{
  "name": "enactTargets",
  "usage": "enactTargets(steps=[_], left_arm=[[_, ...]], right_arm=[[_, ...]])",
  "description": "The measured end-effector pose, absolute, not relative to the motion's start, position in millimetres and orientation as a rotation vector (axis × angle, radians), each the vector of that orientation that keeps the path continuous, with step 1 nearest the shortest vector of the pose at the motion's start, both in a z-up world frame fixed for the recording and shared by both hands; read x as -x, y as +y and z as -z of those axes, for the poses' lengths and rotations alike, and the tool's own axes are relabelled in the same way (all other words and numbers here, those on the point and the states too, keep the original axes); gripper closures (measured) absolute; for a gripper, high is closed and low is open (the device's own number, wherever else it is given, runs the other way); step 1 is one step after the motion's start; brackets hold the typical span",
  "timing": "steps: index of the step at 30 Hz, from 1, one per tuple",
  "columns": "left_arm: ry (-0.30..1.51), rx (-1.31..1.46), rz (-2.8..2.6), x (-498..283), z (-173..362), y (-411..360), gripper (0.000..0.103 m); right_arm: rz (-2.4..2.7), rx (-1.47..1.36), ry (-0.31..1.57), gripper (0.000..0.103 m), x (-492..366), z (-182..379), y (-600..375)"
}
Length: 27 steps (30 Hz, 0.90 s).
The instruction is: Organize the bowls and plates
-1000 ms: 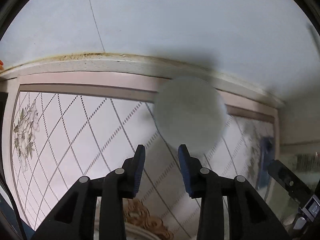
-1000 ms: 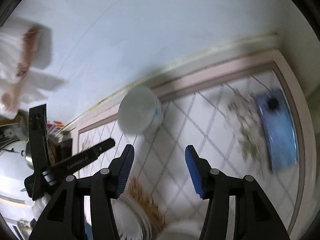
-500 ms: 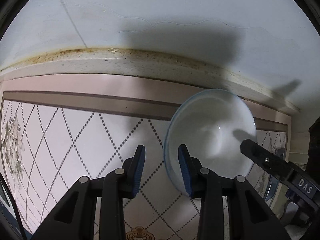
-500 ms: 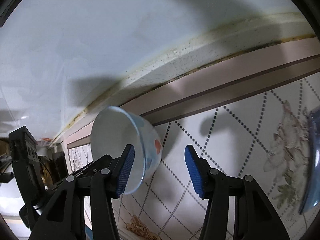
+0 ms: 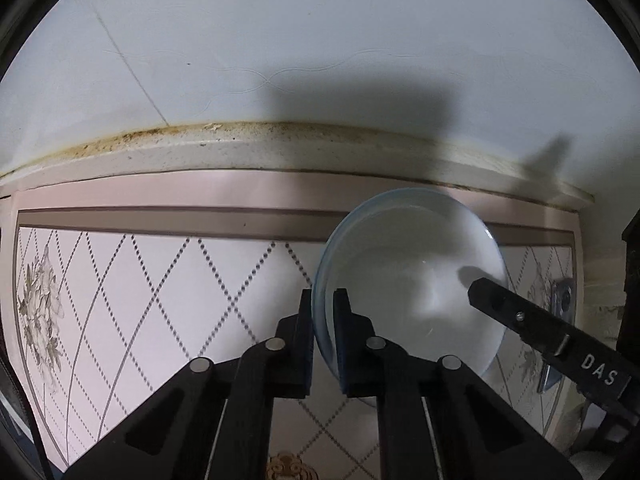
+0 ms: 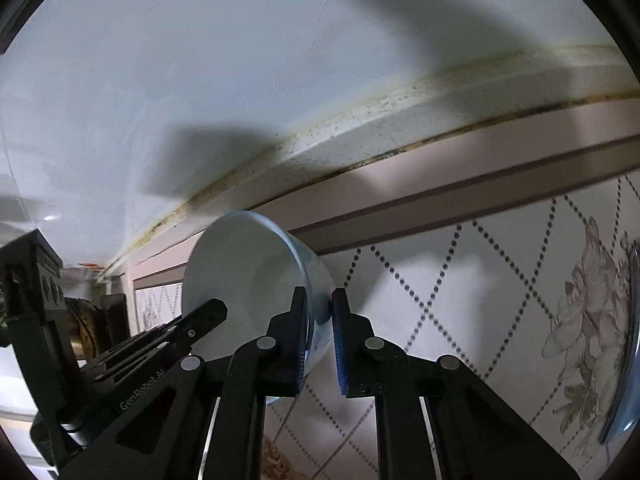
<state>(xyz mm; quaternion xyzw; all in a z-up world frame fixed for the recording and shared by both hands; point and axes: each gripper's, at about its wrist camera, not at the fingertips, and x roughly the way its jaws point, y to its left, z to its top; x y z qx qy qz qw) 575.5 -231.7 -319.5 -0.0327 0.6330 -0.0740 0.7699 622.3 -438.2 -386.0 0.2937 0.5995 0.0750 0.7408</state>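
**Q:** White wall at the back, is that right? What lies beneath it?

**A:** Yes. A pale, speckled ledge with brownish stains along its seam runs under the wall. Below it spreads the desk, covered in a cloth with a pink border, dotted diamond lines and grey flower prints.

**Q:** Where is the bowl?

**A:** One white bowl with a bluish rim sits near the back border of the cloth, tilted in both views, its opening facing the left camera. Both tools grip it at once, on opposite sides of its rim.

**Q:** How does the left hand-held gripper stand?

**A:** The left hand-held gripper is pinched narrow on the rim: one black finger outside the wall, the other inside.

**Q:** And the right one?

**A:** The right hand-held gripper is likewise clamped narrow on the rim, with the bowl wall between its blue pads. From this side a coloured pattern shows on the bowl's outer wall, too small to make out.

**Q:** Anything else nearby?

**A:** A blue-rimmed plate lies at the right edge of the right view, partly cut off.
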Motion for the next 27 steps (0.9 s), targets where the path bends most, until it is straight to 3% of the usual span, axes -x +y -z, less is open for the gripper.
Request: enactTargets(steps=[15, 27], left_arm=[[1.241, 0.028, 0.326, -479.0, 225.1, -246.9, 0.096], [1.299, 0.016, 0.424, -384.7, 231.9, -268.8, 0.096]], right_arm=[[-0.174, -0.615, 1.194, 0.089, -496.9, 283.1, -449.4], [-0.117, -0.598, 1.197, 0.089, -369.6, 258.7, -475.7]])
